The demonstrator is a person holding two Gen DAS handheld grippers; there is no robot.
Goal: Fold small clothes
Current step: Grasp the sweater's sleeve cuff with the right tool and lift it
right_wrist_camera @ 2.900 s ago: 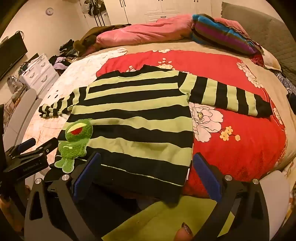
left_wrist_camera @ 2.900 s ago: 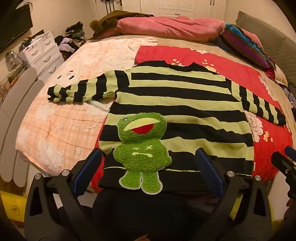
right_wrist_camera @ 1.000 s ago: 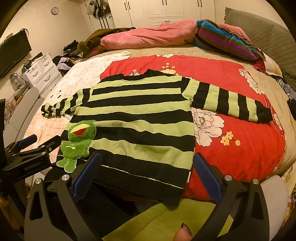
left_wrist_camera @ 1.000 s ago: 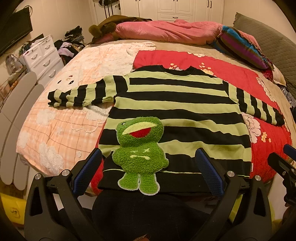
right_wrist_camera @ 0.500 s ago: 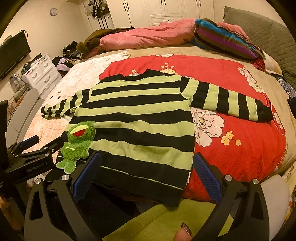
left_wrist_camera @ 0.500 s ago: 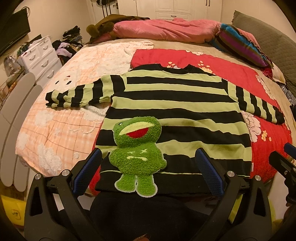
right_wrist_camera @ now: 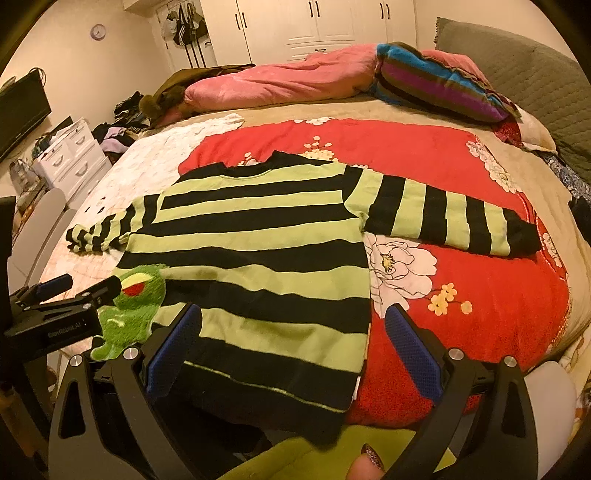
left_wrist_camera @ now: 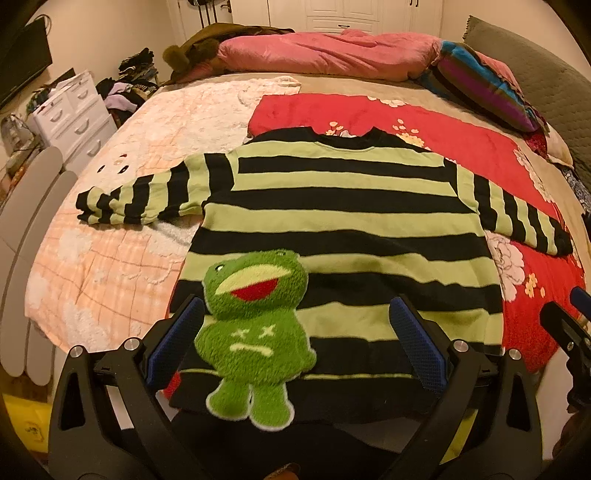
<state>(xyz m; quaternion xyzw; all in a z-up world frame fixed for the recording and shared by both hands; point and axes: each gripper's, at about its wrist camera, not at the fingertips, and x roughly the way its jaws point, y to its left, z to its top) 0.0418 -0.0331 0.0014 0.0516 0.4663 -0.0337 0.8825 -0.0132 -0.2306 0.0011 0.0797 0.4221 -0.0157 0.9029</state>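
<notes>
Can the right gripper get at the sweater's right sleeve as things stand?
Probably yes. The right gripper is open and holds nothing, and the sleeve lies flat on the red blanket with nothing on it or between them.

A red flowered blanket (right_wrist_camera: 424,155) covers the right part of the bed; a peach checked blanket (left_wrist_camera: 110,254) lies beside it on the left; a pink quilt (left_wrist_camera: 325,51) is bunched along the far edge, touching a striped pillow (right_wrist_camera: 439,88); a white drawer unit (left_wrist_camera: 72,110) stands left of the bed; white wardrobe doors (right_wrist_camera: 314,26) line the far wall; a wall clock (right_wrist_camera: 98,31) hangs left of them.
</notes>
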